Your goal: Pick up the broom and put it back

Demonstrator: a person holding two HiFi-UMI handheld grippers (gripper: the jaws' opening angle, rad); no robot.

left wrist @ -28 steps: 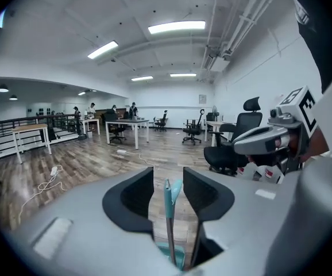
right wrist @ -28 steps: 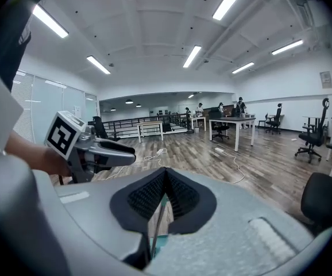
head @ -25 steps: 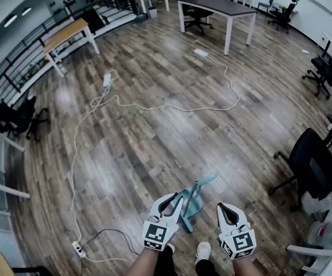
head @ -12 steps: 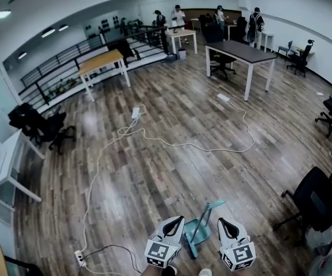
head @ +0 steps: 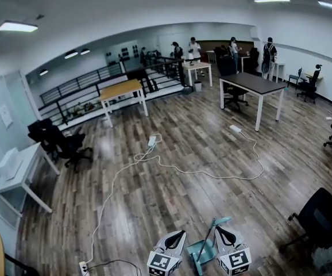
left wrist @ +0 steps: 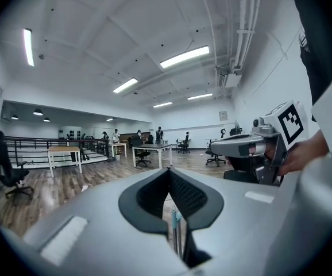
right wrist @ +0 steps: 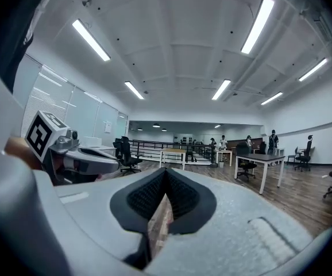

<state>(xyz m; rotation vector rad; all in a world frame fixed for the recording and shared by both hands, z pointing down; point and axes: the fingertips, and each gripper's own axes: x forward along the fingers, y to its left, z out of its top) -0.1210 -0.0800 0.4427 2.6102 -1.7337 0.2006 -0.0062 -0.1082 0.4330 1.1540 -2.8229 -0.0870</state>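
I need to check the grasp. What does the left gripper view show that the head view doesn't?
Only the left gripper view: the left hand-held gripper with jaws shut and a thin teal strip of the broom between them. Only the head view: the white cable looping across the floor, and the broom's teal lower end. Both: the right hand-held gripper and the distant tables.

Side by side and level, left gripper (head: 179,234) and right gripper (head: 220,230), jaws together.
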